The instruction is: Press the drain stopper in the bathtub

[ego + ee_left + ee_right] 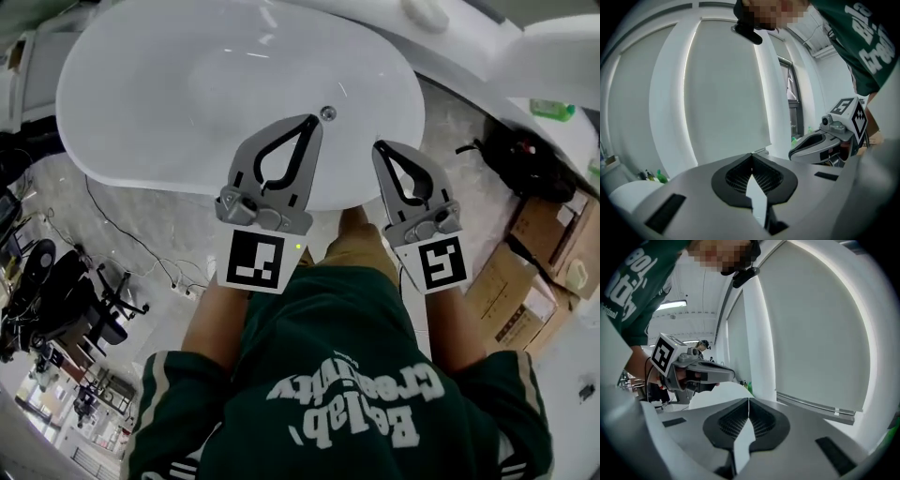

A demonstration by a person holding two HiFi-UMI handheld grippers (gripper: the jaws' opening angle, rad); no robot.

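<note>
In the head view a white oval bathtub (178, 84) fills the upper left. Its small round metal drain stopper (327, 113) sits in the tub floor near the near rim. My left gripper (312, 120) is shut and empty, its tips just left of the stopper and above it. My right gripper (378, 146) is also shut and empty, held to the right of the stopper over the tub's rim. Both gripper views look up at white walls. The left gripper (751, 154) and right gripper (748, 399) show jaws meeting with nothing between them; the stopper is not seen there.
Cardboard boxes (534, 253) and a black bag (511, 155) lie on the floor to the right. A cable (122, 230) runs across the marble floor at left, near black chairs (75, 291). Another white fixture (553, 56) stands at the top right.
</note>
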